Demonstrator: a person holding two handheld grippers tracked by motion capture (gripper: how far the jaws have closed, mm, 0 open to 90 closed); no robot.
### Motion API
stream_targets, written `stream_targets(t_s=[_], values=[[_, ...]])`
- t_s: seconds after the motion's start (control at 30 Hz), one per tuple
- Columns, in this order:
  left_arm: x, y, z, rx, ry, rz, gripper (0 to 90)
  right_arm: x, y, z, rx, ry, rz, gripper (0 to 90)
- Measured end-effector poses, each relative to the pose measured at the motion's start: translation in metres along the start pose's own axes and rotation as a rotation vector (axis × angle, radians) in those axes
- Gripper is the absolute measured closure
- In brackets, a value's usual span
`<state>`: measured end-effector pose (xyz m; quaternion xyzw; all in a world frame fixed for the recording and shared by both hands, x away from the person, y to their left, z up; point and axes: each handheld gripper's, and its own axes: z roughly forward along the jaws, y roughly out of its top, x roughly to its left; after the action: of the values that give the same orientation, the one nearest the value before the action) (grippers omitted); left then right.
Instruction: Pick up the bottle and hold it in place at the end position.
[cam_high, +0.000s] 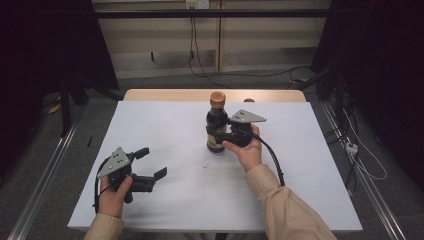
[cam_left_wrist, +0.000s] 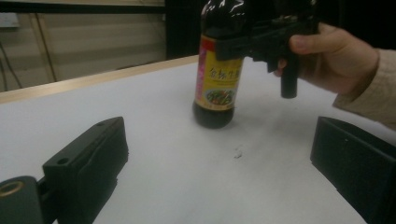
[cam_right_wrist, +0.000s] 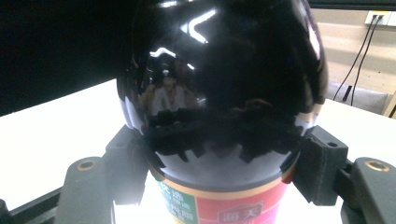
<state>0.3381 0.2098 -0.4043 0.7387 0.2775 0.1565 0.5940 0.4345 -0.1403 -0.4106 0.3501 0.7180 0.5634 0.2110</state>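
Note:
A dark sauce bottle (cam_high: 216, 125) with an orange cap and a yellow-and-red label stands upright on the white table (cam_high: 165, 125), a little behind its middle. My right gripper (cam_high: 220, 133) is shut on the bottle's body from the right, just above the label. In the right gripper view the glossy bottle (cam_right_wrist: 224, 88) sits between both jaws of my right gripper (cam_right_wrist: 223, 173), touching each. My left gripper (cam_high: 152, 163) is open near the front left, with nothing in it. In the left gripper view the bottle (cam_left_wrist: 218, 81) and the other hand's gripper (cam_left_wrist: 261, 42) lie ahead, beyond my left gripper (cam_left_wrist: 219, 175).
The table's wooden far edge (cam_high: 175, 94) shows behind the white top. A small dark speck (cam_high: 205, 165) lies in front of the bottle. Cables (cam_high: 360, 155) run across the floor at the right, and metal rails flank the table.

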Motion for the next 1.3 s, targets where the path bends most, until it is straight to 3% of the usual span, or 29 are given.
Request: stream_targets(t_s=[0.37,0.83,1.07,1.27,1.3], values=[[0.002,0.015,0.025,0.047,-0.029,-0.007,4.1,0.002,-0.002,-0.001,-0.014,-0.022,0.016,30.9],[0.008,0.039,0.050,0.039,-0.023,-0.056,5.0,0.002,-0.003,-0.001,-0.017,-0.023,0.011,31.0],[0.009,0.049,0.062,0.040,-0.032,-0.049,4.9,0.002,-0.003,0.000,-0.018,-0.025,0.012,31.0],[0.012,0.056,0.069,0.040,-0.009,-0.041,3.8,0.002,-0.003,-0.001,-0.017,-0.026,0.013,30.8],[0.012,0.057,0.070,0.040,-0.012,-0.057,4.0,0.002,-0.003,-0.001,-0.016,-0.026,0.014,30.8]])
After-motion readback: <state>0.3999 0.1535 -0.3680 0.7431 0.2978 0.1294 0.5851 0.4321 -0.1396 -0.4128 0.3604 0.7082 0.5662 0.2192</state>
